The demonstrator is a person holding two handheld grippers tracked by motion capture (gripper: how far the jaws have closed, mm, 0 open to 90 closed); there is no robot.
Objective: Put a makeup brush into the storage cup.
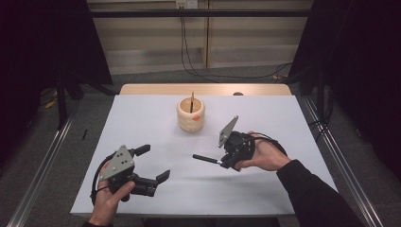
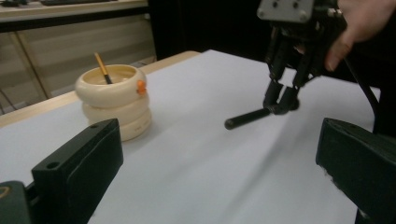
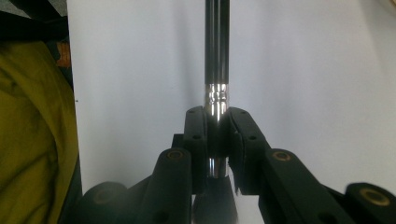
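High view: right gripper [image 1: 222,162] clamped on black brush [image 1: 206,159] (centre frame); left gripper [image 1: 154,164] spread apart, lower left.

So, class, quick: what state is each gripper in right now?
Left gripper: open, holding nothing.
Right gripper: closed on the black brush.

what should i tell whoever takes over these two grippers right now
Right gripper: shut on the black brush, gripped at its silver band, black handle pointing out level just above the white table.
Left gripper: jaws open, holding nothing, near the table's front left.
Holder: the cream ringed cup stands at the table's far middle, with one wooden-handled brush standing in it already.
Done: black brush is picked up.
Left, probably: carry it to the cup and drop it in beside the other one.
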